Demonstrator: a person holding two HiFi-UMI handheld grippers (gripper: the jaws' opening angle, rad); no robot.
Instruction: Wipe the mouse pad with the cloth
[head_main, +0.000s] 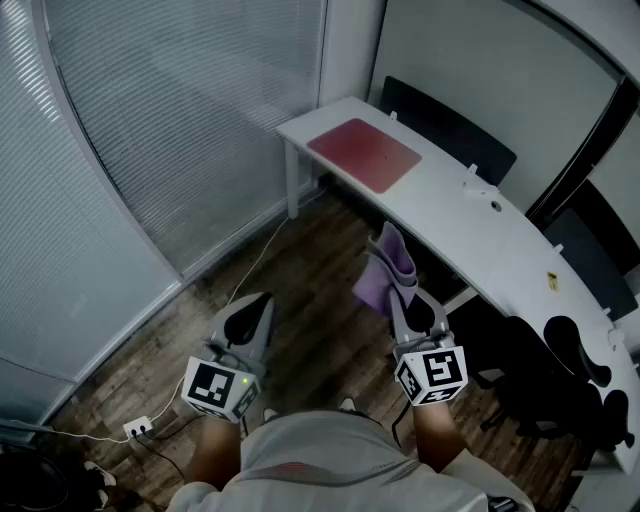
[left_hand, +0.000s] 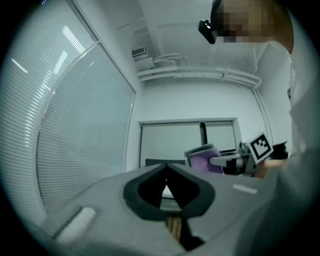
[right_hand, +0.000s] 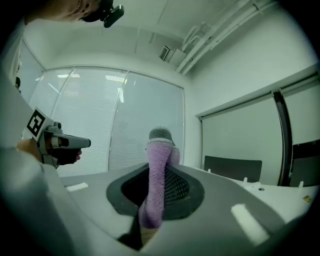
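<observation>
Head view shows the mouse pad (head_main: 363, 153) lying flat at the far end of the white bench (head_main: 500, 240), well apart from both tongs, which hang low over the wooden floor (head_main: 310, 330) close to the person's body. No wiping can begin until that gap is closed. The right tongs (head_main: 395, 292) pinch the purple cloth (head_main: 388, 265). The right gripper view adds what the head view cannot: the cloth stands up in a narrow fold between the jaws, with a loose end below. I judge that a hard sweep could drag it out of that thin grip, or let it bunch instead of lying flat. The left gripper view shows the left tongs (left_hand: 166, 167) pressed together on nothing. If they do not steady the pad, it may slide along the smooth bench under the wipe.
</observation>
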